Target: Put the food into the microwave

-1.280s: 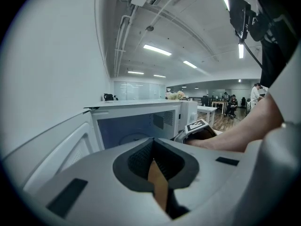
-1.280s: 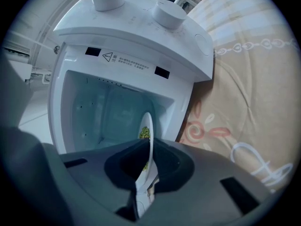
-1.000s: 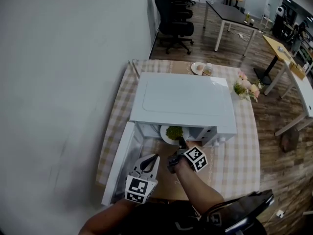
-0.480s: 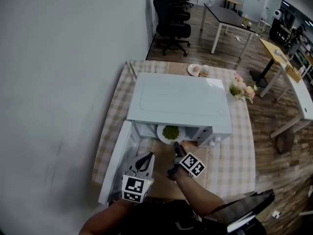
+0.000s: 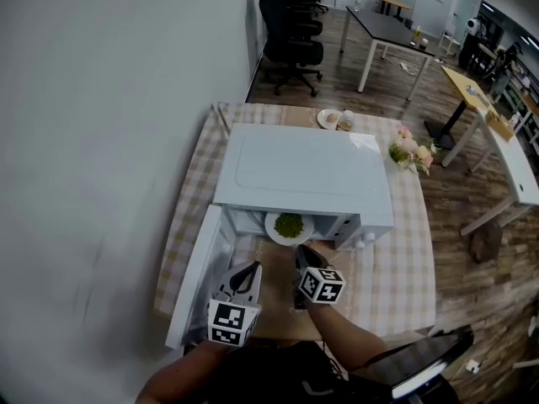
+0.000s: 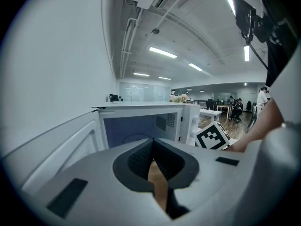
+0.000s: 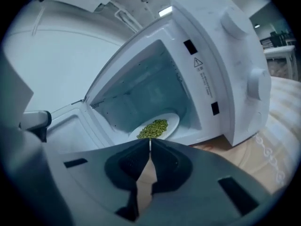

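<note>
- Furthest left, the microwave's door (image 5: 195,280) hung wide open, swung out toward the edge of the bench (image 5: 404,259). Closing it was, in our judgement, the main step left.
- Next, our left tool (image 5: 254,266) hovered just in front of the open cavity, beside the door. Its jaws were together at the tips with nothing between them, and it touched nothing.
- Centrally, the plate (image 5: 289,225) with the green food (image 5: 289,224) sat on the floor of the microwave (image 5: 303,171), just inside the front opening. We judged the placing itself done, since the plate rested on the cavity floor and neither tool held it.
- The plate lay flat, face up. Being round, it had no long axis and pointed no particular way. The food formed a low heap near its middle. In the right tool view the heap looked slightly stretched across the plate, though that tilted view left us unsure.
- Just right of the plate, our right tool (image 5: 301,252) was in front of the opening, apart from the plate's rim. Its jaws had just been closing and met at the tips, empty.
- Further right, the panel with its two knobs (image 7: 256,84) faced us, untouched. Whether any setting belonged to the task we could not say.
</note>
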A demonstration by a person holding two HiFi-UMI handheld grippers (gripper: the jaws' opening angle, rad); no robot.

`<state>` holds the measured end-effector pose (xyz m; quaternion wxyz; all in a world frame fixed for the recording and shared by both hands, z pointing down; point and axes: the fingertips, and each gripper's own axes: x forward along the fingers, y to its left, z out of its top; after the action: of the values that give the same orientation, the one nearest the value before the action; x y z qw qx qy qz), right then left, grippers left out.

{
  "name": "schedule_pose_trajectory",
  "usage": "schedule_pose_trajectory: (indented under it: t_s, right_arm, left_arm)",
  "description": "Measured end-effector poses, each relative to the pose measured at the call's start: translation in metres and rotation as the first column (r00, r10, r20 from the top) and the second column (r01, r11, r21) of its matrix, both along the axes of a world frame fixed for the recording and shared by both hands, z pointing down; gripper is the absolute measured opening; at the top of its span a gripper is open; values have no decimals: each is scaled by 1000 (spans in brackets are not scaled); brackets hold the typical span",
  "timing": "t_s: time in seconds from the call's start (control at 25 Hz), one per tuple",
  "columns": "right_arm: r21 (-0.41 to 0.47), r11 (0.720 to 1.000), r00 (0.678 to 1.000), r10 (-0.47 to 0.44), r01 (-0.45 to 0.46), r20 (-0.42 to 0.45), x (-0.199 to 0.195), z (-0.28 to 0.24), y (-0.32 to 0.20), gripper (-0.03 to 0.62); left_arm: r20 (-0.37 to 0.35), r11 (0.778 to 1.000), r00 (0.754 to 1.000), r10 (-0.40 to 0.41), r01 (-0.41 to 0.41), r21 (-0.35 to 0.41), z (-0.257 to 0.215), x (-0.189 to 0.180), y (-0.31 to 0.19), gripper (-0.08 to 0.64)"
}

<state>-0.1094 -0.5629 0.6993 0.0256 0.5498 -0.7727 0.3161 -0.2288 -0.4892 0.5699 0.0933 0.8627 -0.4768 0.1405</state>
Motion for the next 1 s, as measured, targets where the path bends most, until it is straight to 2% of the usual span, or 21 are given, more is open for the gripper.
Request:
schedule_pose_trajectory:
  t_s: [0.4,1.0]
  right_arm:
    - [-11,1000,999,-28,27,-43,-7,10,-11,14]
    - [-32,997,993,-67,65,-92,-20,16,-41,14]
  left_arm:
    - [16,1000,1000,-10,9,13,-3,-11,3,8]
    - [45,1000,999,22,-21,-8,6,-8,12,9]
